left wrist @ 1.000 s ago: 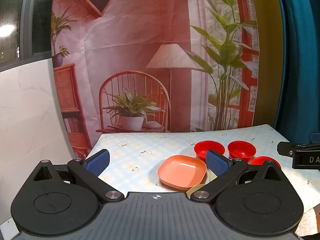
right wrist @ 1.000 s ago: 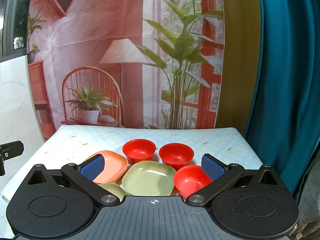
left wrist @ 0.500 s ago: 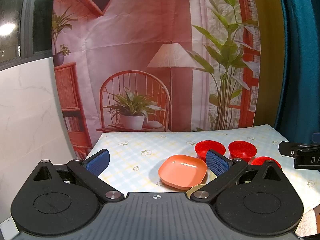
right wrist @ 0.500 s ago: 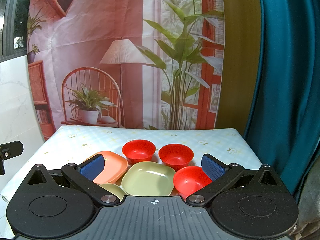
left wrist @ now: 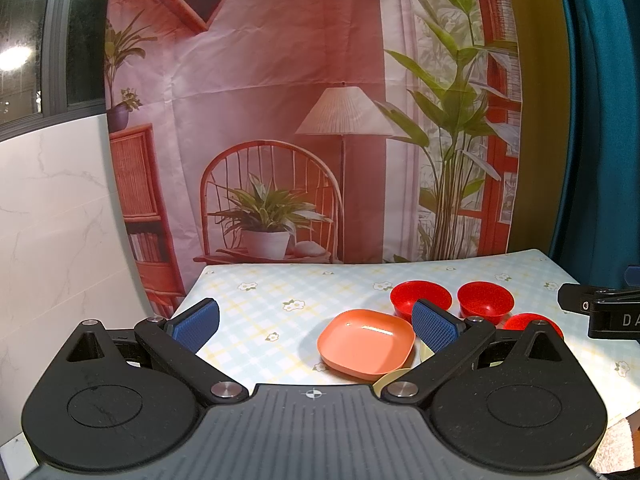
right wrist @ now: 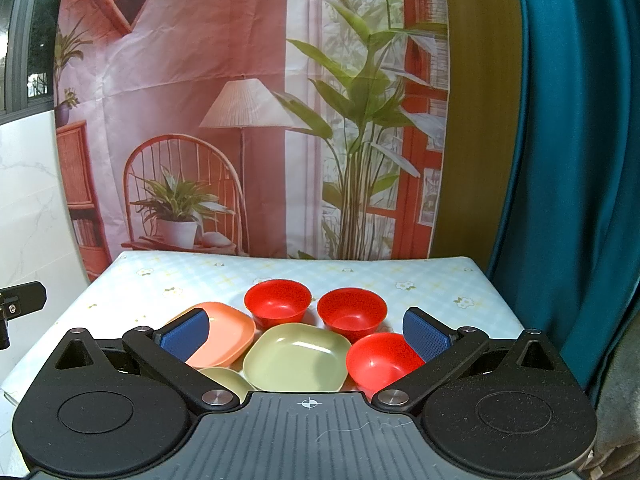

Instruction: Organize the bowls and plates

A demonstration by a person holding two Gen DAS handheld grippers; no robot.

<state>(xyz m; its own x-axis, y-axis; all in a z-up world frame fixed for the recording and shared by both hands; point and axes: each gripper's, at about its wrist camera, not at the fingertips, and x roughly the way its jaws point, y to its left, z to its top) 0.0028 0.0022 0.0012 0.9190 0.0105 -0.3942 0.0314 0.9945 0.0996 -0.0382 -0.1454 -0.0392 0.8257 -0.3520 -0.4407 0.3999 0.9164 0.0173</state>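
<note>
On the flower-print tablecloth (right wrist: 168, 280) lie an orange plate (right wrist: 228, 332), a pale green plate (right wrist: 296, 356), part of a second green plate (right wrist: 224, 378), and three red bowls: back left (right wrist: 278, 302), back right (right wrist: 352, 312), front right (right wrist: 380, 360). My right gripper (right wrist: 306, 330) is open and empty, held above the green plate. My left gripper (left wrist: 316, 322) is open and empty, left of the orange plate (left wrist: 366, 344). The left view also shows the red bowls (left wrist: 422, 294) (left wrist: 486, 300).
A printed backdrop (right wrist: 240, 120) hangs behind the table. A teal curtain (right wrist: 568, 160) hangs at the right. A white marble wall (left wrist: 52, 220) is at the left. The right gripper's body (left wrist: 600, 312) shows at the left view's right edge.
Both grippers have stayed open and almost still. The left view has shifted very slightly. No dish has moved.
</note>
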